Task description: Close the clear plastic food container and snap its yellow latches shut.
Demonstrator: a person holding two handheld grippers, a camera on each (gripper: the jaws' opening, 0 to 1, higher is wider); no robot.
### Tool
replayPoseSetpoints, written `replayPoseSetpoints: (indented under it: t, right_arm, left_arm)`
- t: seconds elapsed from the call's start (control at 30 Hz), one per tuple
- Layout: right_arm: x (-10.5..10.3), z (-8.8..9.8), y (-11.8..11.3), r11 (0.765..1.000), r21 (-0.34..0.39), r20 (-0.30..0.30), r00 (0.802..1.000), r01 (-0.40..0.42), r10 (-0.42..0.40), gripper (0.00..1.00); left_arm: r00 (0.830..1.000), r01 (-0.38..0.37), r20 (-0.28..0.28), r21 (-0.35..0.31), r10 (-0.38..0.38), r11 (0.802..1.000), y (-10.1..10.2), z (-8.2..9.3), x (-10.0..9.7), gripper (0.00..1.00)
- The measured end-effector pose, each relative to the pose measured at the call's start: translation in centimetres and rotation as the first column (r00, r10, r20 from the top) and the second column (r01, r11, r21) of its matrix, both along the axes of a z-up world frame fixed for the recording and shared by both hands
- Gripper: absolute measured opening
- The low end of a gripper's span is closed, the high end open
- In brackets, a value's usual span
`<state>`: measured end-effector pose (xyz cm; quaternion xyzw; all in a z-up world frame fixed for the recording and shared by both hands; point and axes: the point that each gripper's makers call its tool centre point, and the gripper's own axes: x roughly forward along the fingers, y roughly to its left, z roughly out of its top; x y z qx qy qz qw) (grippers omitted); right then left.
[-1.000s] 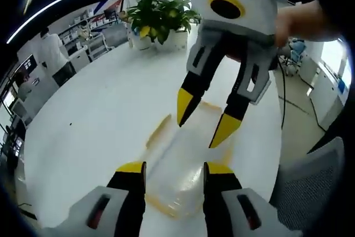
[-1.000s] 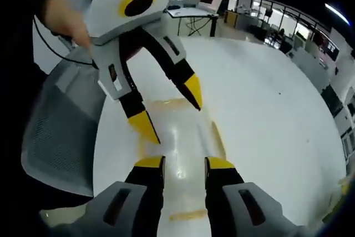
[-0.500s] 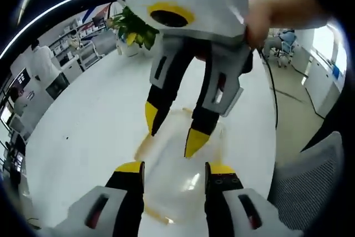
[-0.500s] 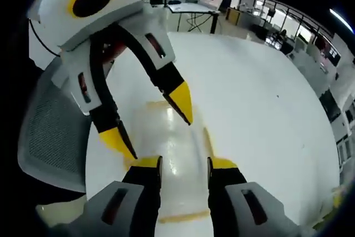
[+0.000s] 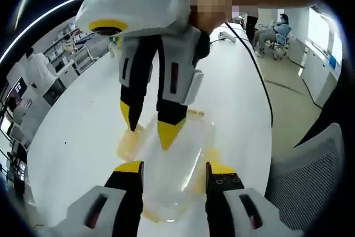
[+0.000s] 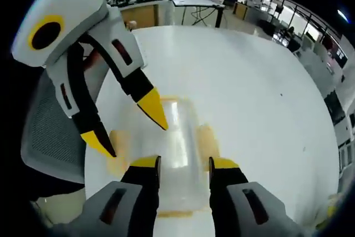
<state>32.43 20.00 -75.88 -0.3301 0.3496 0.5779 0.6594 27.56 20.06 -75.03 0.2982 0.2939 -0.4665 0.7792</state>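
Both grippers hang open-jawed over the clear plastic food container (image 5: 175, 165) on the white table (image 5: 83, 131), left gripper (image 6: 130, 129) and right gripper (image 5: 150, 129) grasping nothing, so next seems pressing a yellow side latch (image 6: 207, 139) down.

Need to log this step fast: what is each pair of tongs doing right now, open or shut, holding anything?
Left tongs: open, holding nothing, poised over the clear container.
Right tongs: open, holding nothing, above the same container, near its yellow latches.
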Motion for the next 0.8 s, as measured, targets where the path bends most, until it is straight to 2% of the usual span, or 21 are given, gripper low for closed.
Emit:
replayPoseSetpoints:
  t: [0.1,0.27,0.43,0.6,0.63,0.7,0.73,0.77,0.8]
  right_arm:
    - [0.1,-0.5,0.2,0.999,-0.026,-0.031,0.999,-0.021,0.020,0.33]
    - [0.7,-1.2,0.4,0.997,-0.067,-0.077,0.996,-0.045,0.040,0.33]
    - [0.9,-1.1,0.7,0.996,-0.071,-0.130,0.991,-0.049,0.039,0.36]
    - [0.6,-1.9,0.4,0.989,-0.119,-0.165,0.984,-0.091,0.070,0.33]
    - [0.3,-1.9,0.7,0.992,-0.106,-0.205,0.978,-0.068,0.045,0.33]
    - [0.4,-2.0,0.6,0.990,-0.118,-0.221,0.974,-0.078,0.050,0.32]
    - [-0.1,-2.0,0.5,0.989,-0.124,-0.275,0.961,-0.075,0.038,0.32]
    - [0.4,-2.2,0.6,0.989,-0.127,-0.263,0.964,-0.079,0.043,0.32]
    - [0.3,-2.3,0.5,0.987,-0.141,-0.283,0.959,-0.073,0.030,0.32]
  left_arm:
    - [1.000,0.023,0.002,-0.005,-0.023,1.000,-0.4,-0.4,-0.4,0.43]
    - [0.997,0.068,0.040,0.066,-0.070,0.996,-0.6,-1.3,-0.5,0.43]
    - [0.996,0.075,0.047,0.089,-0.080,0.993,-0.6,-1.8,-0.3,0.43]
    - [0.996,0.074,0.050,0.107,-0.080,0.992,-0.4,-2.2,0.0,0.43]
    - [0.995,0.078,0.050,0.106,-0.083,0.991,-0.5,-2.3,-0.1,0.43]
    - [0.994,0.091,0.055,0.112,-0.098,0.989,-0.7,-2.4,-0.2,0.42]
    - [0.992,0.101,0.058,0.120,-0.109,0.988,-0.7,-2.6,-0.2,0.42]
    - [0.992,0.107,0.058,0.126,-0.115,0.986,-0.8,-2.7,-0.3,0.41]
    - [0.991,0.113,0.059,0.132,-0.121,0.985,-0.9,-2.9,-0.4,0.41]
